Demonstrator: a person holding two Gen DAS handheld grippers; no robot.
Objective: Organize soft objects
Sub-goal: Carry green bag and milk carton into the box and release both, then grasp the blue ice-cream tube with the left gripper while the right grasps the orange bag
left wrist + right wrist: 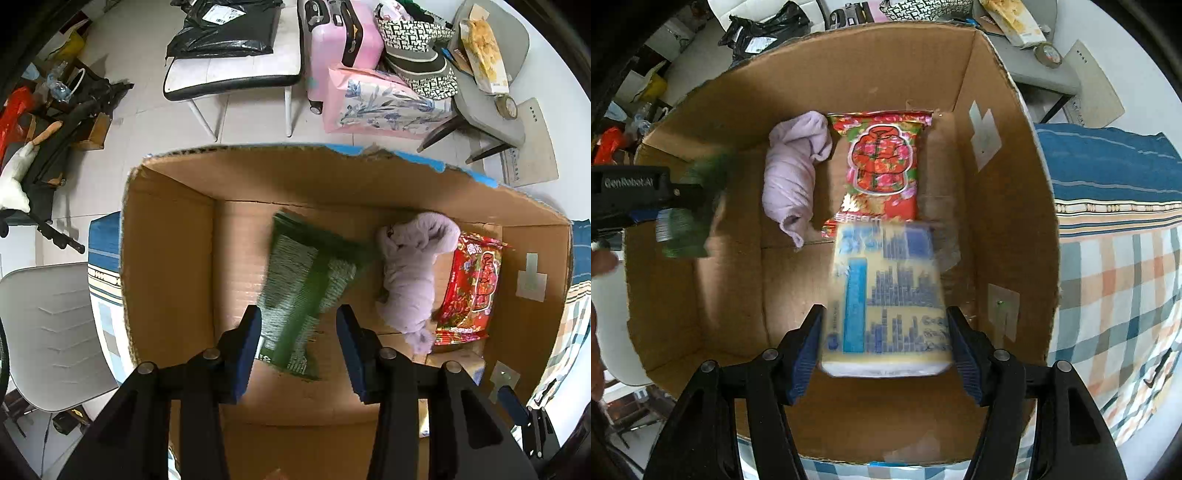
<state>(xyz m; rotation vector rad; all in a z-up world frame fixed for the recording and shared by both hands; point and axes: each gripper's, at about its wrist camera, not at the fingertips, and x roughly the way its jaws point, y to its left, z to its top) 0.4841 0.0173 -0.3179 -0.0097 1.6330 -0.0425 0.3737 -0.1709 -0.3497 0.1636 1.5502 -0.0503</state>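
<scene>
An open cardboard box (170,258) (1008,206) holds a rolled lilac towel (410,273) (794,173) and a red flowered packet (471,288) (881,166). My left gripper (299,343) is open above the box; a blurred green packet (303,284) lies between and beyond its fingers, apparently loose. It shows blurred at the left in the right wrist view (690,210). My right gripper (884,343) is open with a blurred blue-and-cream tissue pack (886,299) between its fingers, and I cannot tell whether the fingers touch it.
The box stands on a plaid cloth (1115,295). On the floor beyond stand a pink suitcase (340,40), a floral bag (384,103), a black bag on a small table (229,29), grey chairs (487,107) and a white chair (51,332).
</scene>
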